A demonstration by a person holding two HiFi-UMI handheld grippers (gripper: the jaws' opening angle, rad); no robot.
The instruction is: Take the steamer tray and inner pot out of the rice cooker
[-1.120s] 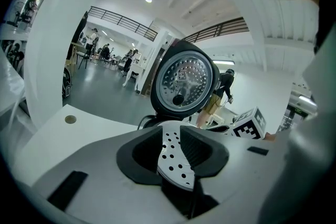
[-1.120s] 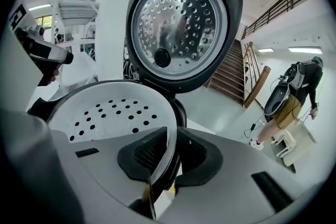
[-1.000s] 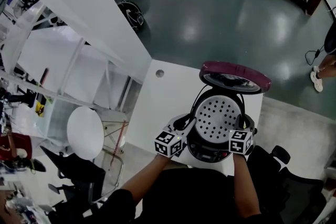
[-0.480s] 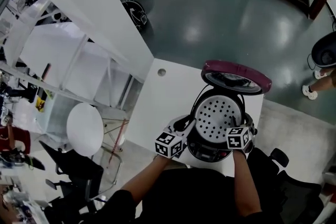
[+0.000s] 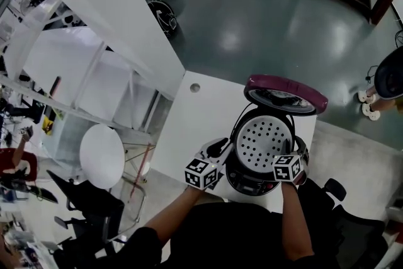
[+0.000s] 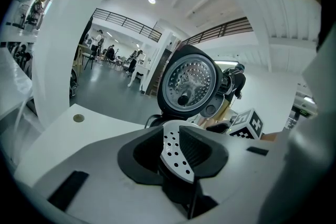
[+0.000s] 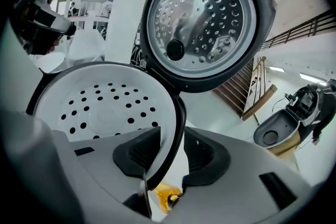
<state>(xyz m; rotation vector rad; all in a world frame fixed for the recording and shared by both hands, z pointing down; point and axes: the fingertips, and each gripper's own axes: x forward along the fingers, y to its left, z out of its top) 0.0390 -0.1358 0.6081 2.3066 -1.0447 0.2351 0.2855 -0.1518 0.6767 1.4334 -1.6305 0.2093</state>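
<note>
Head view: rice cooker (image 5: pixel 252 181) sits at the near edge of the white table (image 5: pixel 195 116), with its lid (image 5: pixel 286 94) swung up at the back. The steamer tray (image 5: pixel 263 140) is seated in the top. Left gripper (image 5: pixel 220 149) is on the tray's left edge and right gripper (image 5: pixel 293 153) on its right edge. Opposite sides, so this looks like setup for a level two-handed lift. Jaw state isn't readable here.

Left gripper view: jaws nearly together, pinching the steamer tray (image 6: pixel 176 157) by its perforated edge, both pads on it. Thin lip, hence the narrow bite. This view also shows the lid's underside face-on.

Right gripper view: jaws about half open and have just been closing. The steamer tray (image 7: pixel 105 107) wall plus a dark rim (image 7: pixel 177 123) are between them. Inner pad meets the wall and the outer pad shows a sliver of gap, so I read it as not clamped. Only this view shows that. Can't tell whether the dark rim is the inner pot or the cooker lip. The pot is otherwise hidden under the tray, presumably inside the cooker.
</note>
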